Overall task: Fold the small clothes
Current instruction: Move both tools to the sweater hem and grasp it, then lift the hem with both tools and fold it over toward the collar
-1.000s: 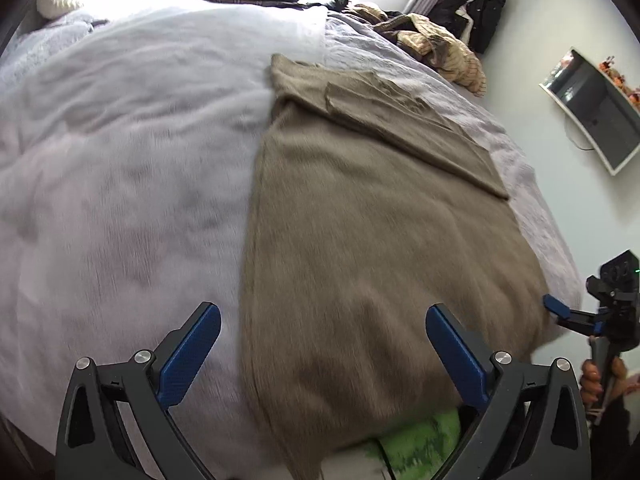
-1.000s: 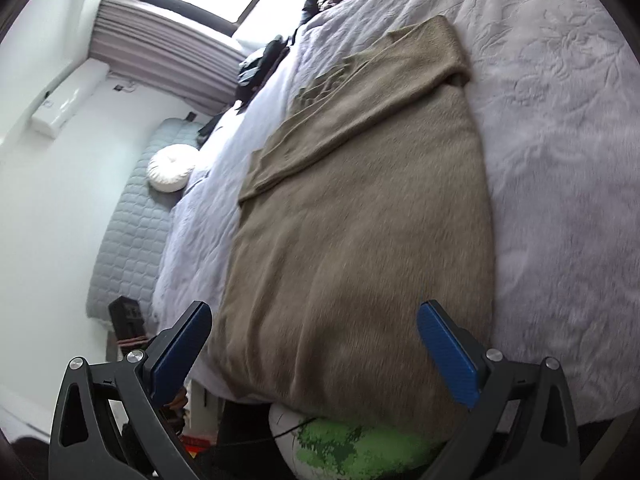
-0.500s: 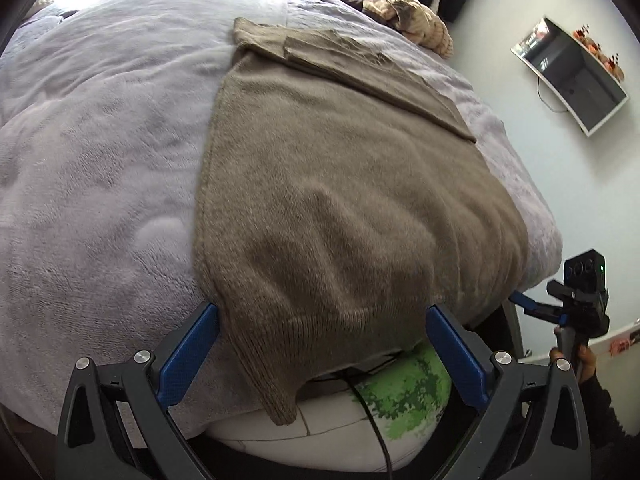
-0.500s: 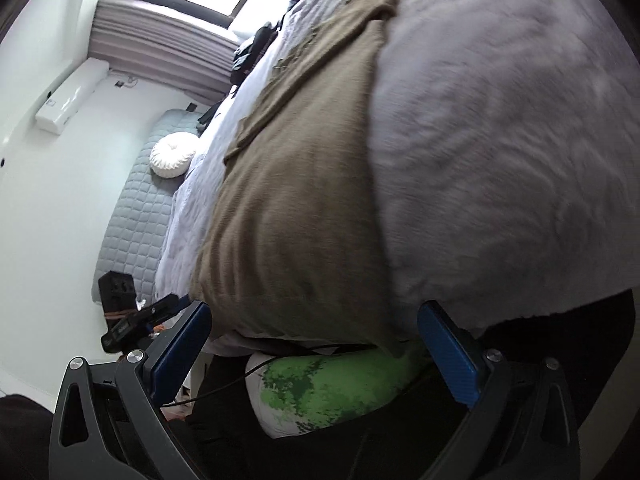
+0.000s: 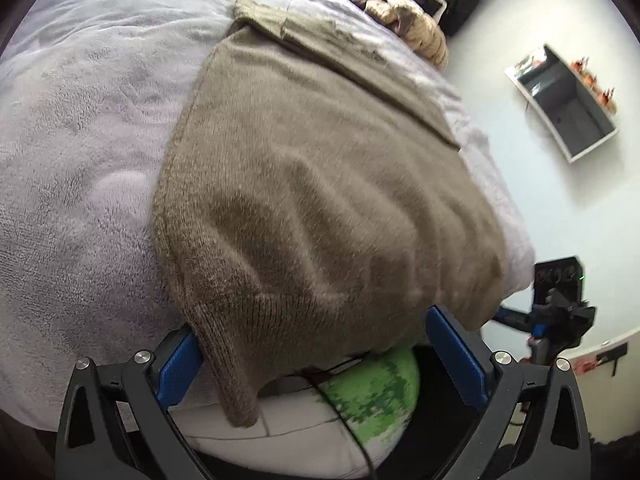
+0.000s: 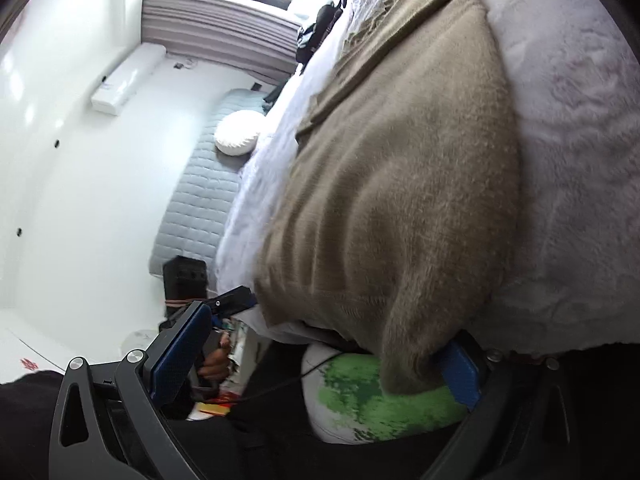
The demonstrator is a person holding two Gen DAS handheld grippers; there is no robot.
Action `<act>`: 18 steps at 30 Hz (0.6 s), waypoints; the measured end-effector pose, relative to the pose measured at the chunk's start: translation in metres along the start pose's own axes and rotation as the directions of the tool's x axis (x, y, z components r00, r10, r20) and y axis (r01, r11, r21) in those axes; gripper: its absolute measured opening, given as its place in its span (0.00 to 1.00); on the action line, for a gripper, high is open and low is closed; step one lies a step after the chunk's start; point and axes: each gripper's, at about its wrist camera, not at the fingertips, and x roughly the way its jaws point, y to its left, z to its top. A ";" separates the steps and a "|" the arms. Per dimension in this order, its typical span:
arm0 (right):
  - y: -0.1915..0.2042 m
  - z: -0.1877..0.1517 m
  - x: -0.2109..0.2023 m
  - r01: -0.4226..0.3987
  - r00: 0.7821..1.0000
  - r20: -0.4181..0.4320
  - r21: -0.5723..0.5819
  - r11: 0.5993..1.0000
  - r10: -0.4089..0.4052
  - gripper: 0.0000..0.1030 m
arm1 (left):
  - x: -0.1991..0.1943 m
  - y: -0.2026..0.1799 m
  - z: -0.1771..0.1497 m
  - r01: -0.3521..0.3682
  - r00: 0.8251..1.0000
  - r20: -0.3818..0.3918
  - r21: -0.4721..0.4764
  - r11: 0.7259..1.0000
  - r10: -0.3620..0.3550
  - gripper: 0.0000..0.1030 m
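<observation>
A brown knit sweater [image 5: 320, 184] lies flat on the grey bed [image 5: 72, 168], sleeves folded across its far end, hem hanging over the near edge. My left gripper [image 5: 320, 360] is open at the hem's left corner, which droops between its blue pads [image 5: 180, 364]. In the right wrist view the sweater [image 6: 400, 180] fills the middle. My right gripper [image 6: 320, 364] is open, its right pad [image 6: 460, 372] under the hem's other corner. The right gripper also shows in the left wrist view [image 5: 556, 312], and the left in the right wrist view [image 6: 232, 300].
A white and green cushion [image 5: 360, 400] sits below the bed edge with a black cable over it. A pile of clothes [image 5: 412, 28] lies at the bed's far right. A wall monitor [image 5: 564, 100], a round white pillow [image 6: 238, 138] and the headboard are off to the sides.
Both grippers have dropped lower and moved in to the sweater's hem at the bed edge. The hem corners now lie against the pads. Both stay open.
</observation>
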 end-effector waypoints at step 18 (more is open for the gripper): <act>-0.005 -0.008 0.002 -0.135 0.991 0.036 0.160 0.978 0.131 0.14 | -0.033 0.013 0.010 0.109 0.993 0.052 -0.046 0.993 -0.107 0.10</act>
